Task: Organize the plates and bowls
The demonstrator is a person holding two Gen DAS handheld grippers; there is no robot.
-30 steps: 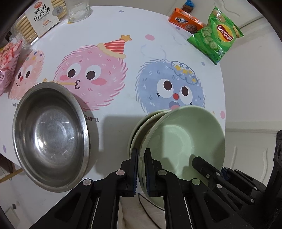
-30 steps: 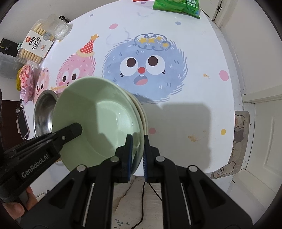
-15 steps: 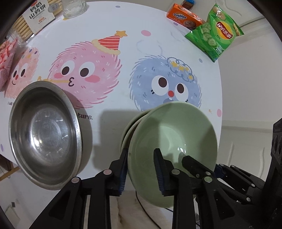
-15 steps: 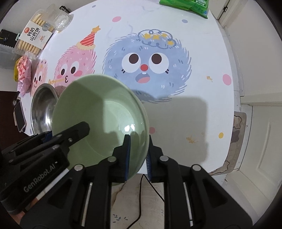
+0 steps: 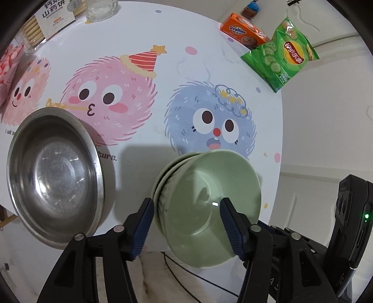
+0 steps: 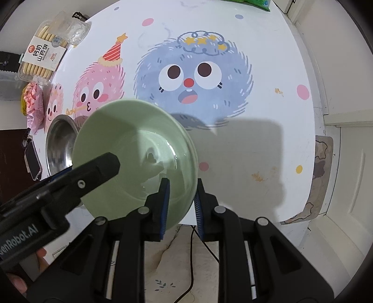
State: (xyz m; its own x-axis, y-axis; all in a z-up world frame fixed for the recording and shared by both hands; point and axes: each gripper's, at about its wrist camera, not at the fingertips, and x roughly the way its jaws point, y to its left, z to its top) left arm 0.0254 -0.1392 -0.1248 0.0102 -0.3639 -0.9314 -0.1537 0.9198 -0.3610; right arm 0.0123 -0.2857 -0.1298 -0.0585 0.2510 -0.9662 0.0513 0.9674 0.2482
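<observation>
Pale green bowls stand stacked near the front edge of the cartoon-print table (image 5: 144, 158). The top green bowl (image 5: 205, 209) (image 6: 130, 144) sits tilted in the lower ones (image 5: 160, 184). My left gripper (image 5: 186, 223) straddles its near rim. Its jaws are opening, one outside the stack and one inside the bowl, with no pad pressing. My right gripper (image 6: 181, 202) straddles the bowl's right rim with its jaws slightly apart, open. The left gripper's black finger (image 6: 93, 172) reaches over the bowl's left side. A steel bowl (image 5: 53, 184) (image 6: 60, 142) stands empty to the left.
At the far side lie a green chips bag (image 5: 282, 53), an orange Ovaltine box (image 5: 242, 31), a glass jar (image 5: 100, 9) and a biscuit box (image 6: 42, 58). A pink snack bag (image 6: 32, 105) and a phone (image 6: 32, 160) lie at the left. A cable runs across the floor below.
My left gripper's jaws have spread wide off the bowl's rim. The right gripper's jaws have parted a little from their grip. The top bowl has stayed on the stack.
</observation>
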